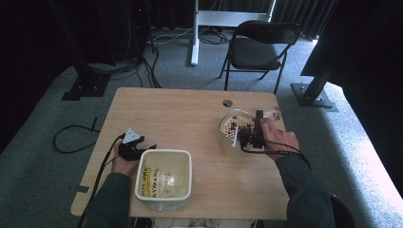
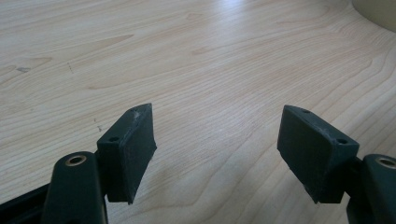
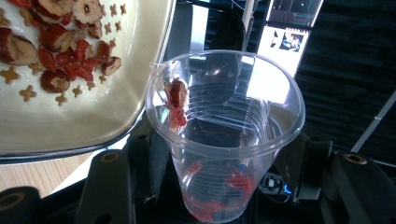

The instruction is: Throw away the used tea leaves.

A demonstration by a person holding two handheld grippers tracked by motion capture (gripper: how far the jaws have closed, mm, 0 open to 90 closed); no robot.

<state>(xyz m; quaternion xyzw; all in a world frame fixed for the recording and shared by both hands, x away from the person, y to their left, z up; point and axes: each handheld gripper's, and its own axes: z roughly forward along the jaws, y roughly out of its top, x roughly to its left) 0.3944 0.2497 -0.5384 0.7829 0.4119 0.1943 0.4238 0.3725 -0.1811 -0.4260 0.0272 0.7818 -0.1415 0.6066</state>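
Fingers (image 3: 224, 163) of the right gripper are seen pinching a clear plastic cup (image 3: 224, 135), tipped beside a plate (image 3: 93, 121) of dried red fruit (image 3: 60, 51); emptying appears underway, and further tilting is likely needed. Left fingers (image 2: 126, 154) are spread over bare surface (image 2: 187, 60). A white tub (image 1: 164, 179) sits nearby.

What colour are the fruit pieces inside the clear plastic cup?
Red, seen best in the right gripper view: fruit pieces at the cup's bottom, one stuck near its rim.

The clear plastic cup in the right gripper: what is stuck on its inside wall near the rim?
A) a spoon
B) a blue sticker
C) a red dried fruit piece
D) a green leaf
C: in the right gripper view a red dried fruit piece clings inside the clear plastic cup that the right gripper holds.
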